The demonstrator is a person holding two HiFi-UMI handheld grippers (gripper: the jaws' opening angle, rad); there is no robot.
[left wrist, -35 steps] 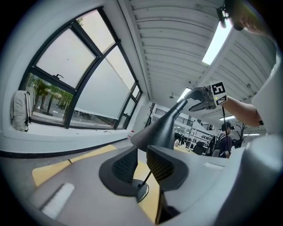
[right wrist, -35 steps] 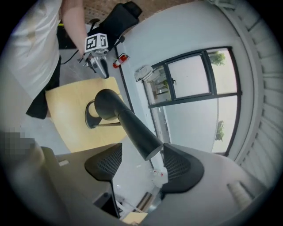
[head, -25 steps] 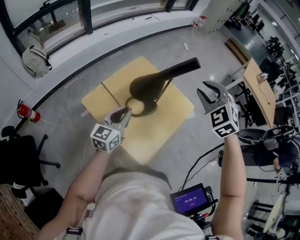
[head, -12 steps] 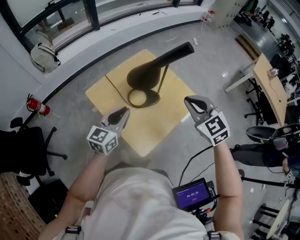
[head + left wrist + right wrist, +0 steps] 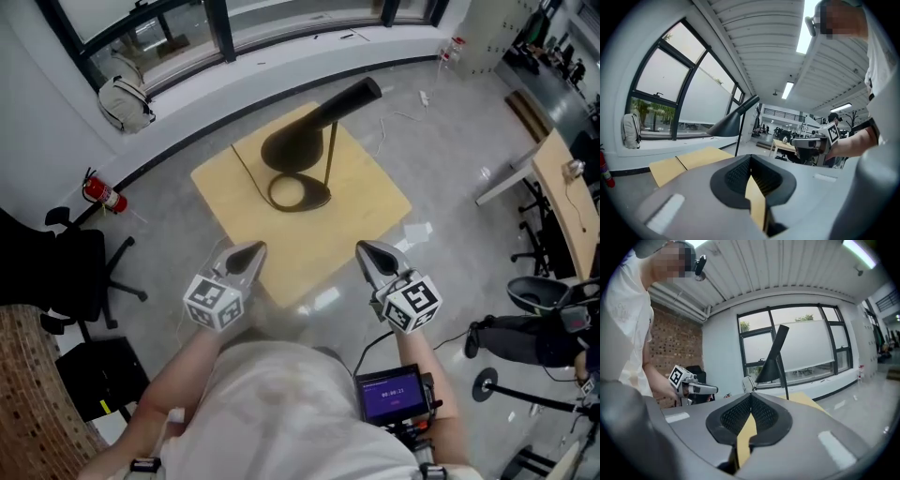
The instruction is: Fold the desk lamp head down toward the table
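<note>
Grey concrete floor (image 5: 450, 281) fills most of the head view, and a long window wall (image 5: 187, 19) curves along the top. On the floor stands a square yellow table (image 5: 375, 202). To the left of it, well apart, is a black office chair (image 5: 66, 272).

On the far half of the table stands the black desk lamp (image 5: 300, 141). Its round base (image 5: 300, 194) lies flat on the tabletop and a thin stem (image 5: 330, 155) rises from it. The cone-shaped head is up in the air and tilted, with the wide mouth turned down and the narrow end pointing up. A thin black cable (image 5: 246, 173) runs from the base across the table.

A pale backpack (image 5: 127, 101) leans on the window ledge.

The left gripper (image 5: 251, 253) and the right gripper (image 5: 367, 251) are side by side over the near edge of the table, well apart from the lamp. Both point towards it. In each gripper view the two jaws are pressed together with nothing between them.

A small red fire extinguisher (image 5: 101, 194) stands near the wall at the left.
</note>
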